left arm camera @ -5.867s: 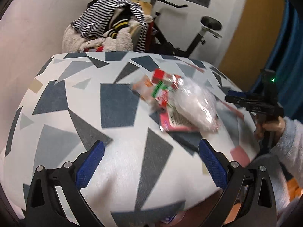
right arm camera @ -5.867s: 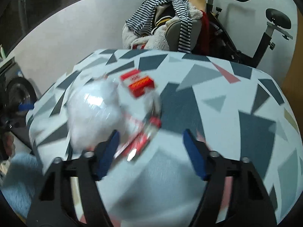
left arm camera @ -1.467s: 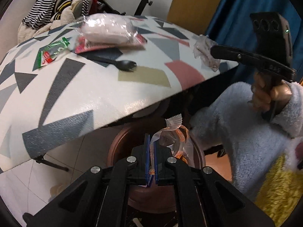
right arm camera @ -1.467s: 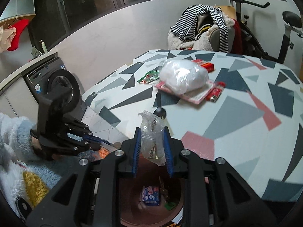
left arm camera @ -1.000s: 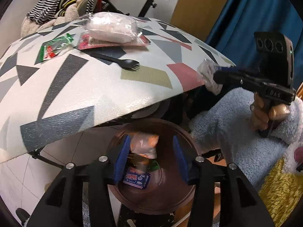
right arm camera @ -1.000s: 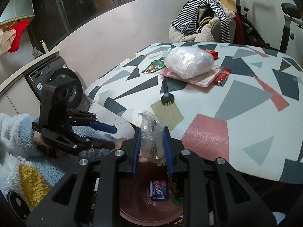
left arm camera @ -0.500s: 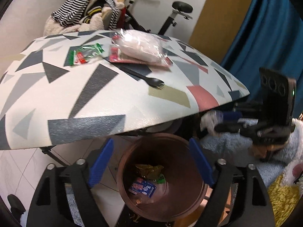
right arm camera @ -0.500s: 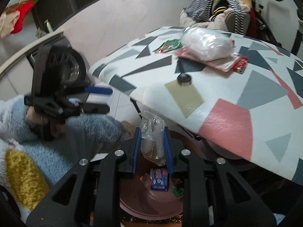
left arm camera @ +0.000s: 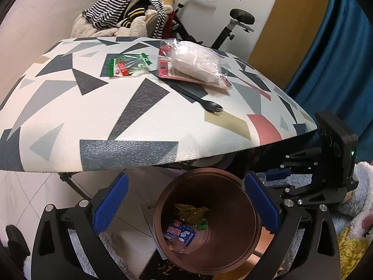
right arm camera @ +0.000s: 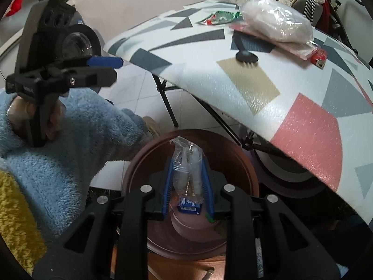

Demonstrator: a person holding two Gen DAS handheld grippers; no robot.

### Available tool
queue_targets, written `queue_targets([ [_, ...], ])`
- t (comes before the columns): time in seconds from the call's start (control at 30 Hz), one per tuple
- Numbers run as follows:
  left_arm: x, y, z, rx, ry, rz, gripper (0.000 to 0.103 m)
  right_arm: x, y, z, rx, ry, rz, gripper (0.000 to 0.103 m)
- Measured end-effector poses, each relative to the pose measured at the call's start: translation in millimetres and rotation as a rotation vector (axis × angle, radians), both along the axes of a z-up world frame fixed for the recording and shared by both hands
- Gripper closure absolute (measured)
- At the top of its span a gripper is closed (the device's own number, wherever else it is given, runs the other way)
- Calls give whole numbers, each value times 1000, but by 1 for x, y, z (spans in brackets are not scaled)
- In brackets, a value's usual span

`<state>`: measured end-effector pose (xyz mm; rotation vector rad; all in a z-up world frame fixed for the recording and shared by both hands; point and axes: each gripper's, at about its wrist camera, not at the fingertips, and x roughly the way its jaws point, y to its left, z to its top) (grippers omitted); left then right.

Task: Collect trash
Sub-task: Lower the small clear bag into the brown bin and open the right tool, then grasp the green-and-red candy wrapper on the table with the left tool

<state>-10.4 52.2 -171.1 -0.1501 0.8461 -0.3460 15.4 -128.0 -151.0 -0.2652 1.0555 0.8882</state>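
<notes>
A brown round bin point(left arm camera: 242, 217) stands on the floor below the table edge, with wrappers inside, among them a blue packet point(left arm camera: 179, 232). My left gripper point(left arm camera: 186, 207) is open and empty above the bin. My right gripper point(right arm camera: 187, 182) is shut on a clear plastic bag point(right arm camera: 186, 170) and holds it over the bin point(right arm camera: 144, 168). On the patterned table point(left arm camera: 93, 116) lie a green wrapper point(left arm camera: 128, 65), a white bag on a red packet point(left arm camera: 195, 63) and a black spork point(left arm camera: 202, 101).
A chair piled with striped clothes point(left arm camera: 123, 21) and an exercise bike point(left arm camera: 235, 23) stand behind the table. A blue curtain point(left arm camera: 331, 53) hangs at the right. Table legs point(right arm camera: 167, 100) stand beside the bin. A lighter point(right arm camera: 318, 59) lies on the table.
My left gripper let go of its wrapper into the bin and opened wide. My right gripper carried the clear bag down from table height to just over the bin.
</notes>
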Motion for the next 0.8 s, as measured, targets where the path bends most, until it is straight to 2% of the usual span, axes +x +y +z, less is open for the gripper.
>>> queue_targets([
  [0.03, 0, 0, 0, -1, 0, 3, 6, 0, 1, -1, -8, -3, -1, 73],
  [0.13, 0, 1, 0, -2, 2, 9, 6, -1, 0, -1, -11, -7, -1, 63],
  [0.2, 0, 1, -1, 1, 3, 8, 6, 0, 0, -1, -19, -14, -12, 48],
  [0.27, 0, -1, -1, 6, 3, 6, 6, 0, -1, 0, -24, -25, -26, 27],
  [0.37, 0, -1, -1, 10, 3, 8, 6, 0, -6, 6, -13, -59, -57, 9],
  [0.6, 1, 2, -2, 10, 7, 31, 6, 2, -20, 19, 30, -107, -108, 6],
  [0.8, 2, 3, -3, 18, 11, 42, 6, 8, -28, 22, 44, -104, -145, 6],
])
